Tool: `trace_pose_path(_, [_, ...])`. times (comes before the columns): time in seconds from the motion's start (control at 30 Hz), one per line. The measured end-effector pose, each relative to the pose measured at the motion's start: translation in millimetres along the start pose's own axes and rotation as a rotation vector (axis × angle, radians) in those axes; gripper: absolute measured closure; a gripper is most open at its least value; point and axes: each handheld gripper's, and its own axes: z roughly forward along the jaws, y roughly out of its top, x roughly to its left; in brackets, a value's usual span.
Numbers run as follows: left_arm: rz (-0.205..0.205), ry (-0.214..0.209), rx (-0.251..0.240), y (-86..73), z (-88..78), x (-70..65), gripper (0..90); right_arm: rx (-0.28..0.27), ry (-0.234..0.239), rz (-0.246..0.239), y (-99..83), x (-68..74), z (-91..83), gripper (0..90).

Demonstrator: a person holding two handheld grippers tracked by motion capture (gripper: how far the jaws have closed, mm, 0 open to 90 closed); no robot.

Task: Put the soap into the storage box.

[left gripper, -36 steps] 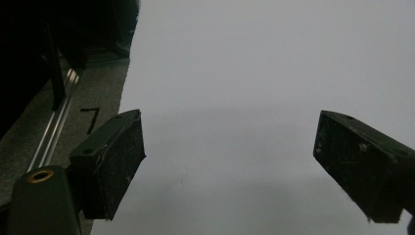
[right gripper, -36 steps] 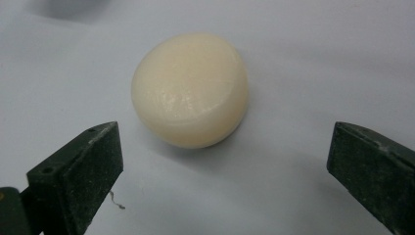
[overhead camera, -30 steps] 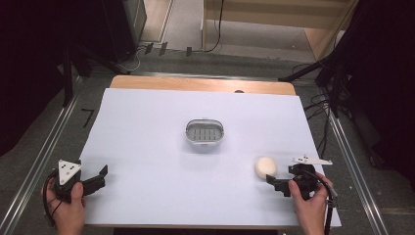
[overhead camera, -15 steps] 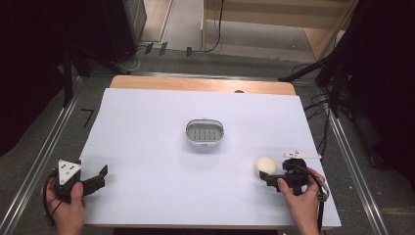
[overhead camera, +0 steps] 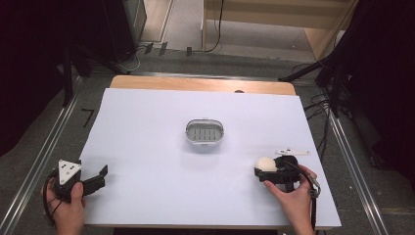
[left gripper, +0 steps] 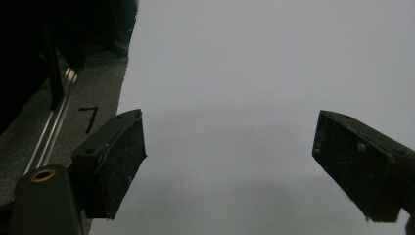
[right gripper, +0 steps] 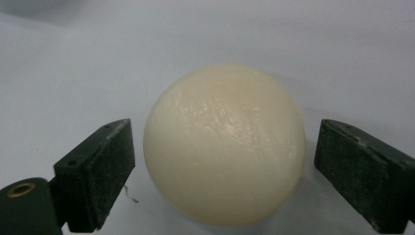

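A round cream soap bar [overhead camera: 265, 162] lies on the white table cover [overhead camera: 147, 147] at the right front. My right gripper [overhead camera: 263, 167] reaches in from the right with a jaw on each side of it. Up close, the soap [right gripper: 225, 122] sits between the jaws of the right gripper [right gripper: 224, 161], which have just been closing, and a thin gap shows at each pad. At the left front corner my left gripper [overhead camera: 99, 178] rests open; between the jaws of the left gripper [left gripper: 230, 147] there is just bare cover.
An oval metal soap dish [overhead camera: 188, 132] with a ridged insert stands mid-table. A small white strip [overhead camera: 292, 152] lies just behind my right hand. A black "7" mark [overhead camera: 88, 117] is on the floor beside the left table edge, with metal rails along both sides.
My right gripper has slid left until its jaws stand on both sides of the soap, and the jaws have narrowed. The left gripper and the dish have stayed put.
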Motion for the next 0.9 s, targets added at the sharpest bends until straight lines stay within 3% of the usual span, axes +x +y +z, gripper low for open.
trace_pose_path(0.2, [0.0,0.0,0.0,0.0,0.0,0.0,13.2,0.006,-0.019,0.016,1.4,1.5,2.0,14.4])
trace_pose_path(0.3, [0.0,0.0,0.0,0.0,0.0,0.1,13.2,0.011,-0.026,0.01,1.0,2.7,3.6,16.5])
trace_pose_path(0.4, [0.001,0.0,0.0,0.0,0.0,-0.1,13.2,0.0,-0.033,-0.01,-0.3,4.0,4.5,24.0])
trace_pose_path(0.9, [0.001,-0.002,0.002,0.0,0.0,0.0,13.2,0.006,-0.03,-0.02,3.1,8.2,2.7,24.5])
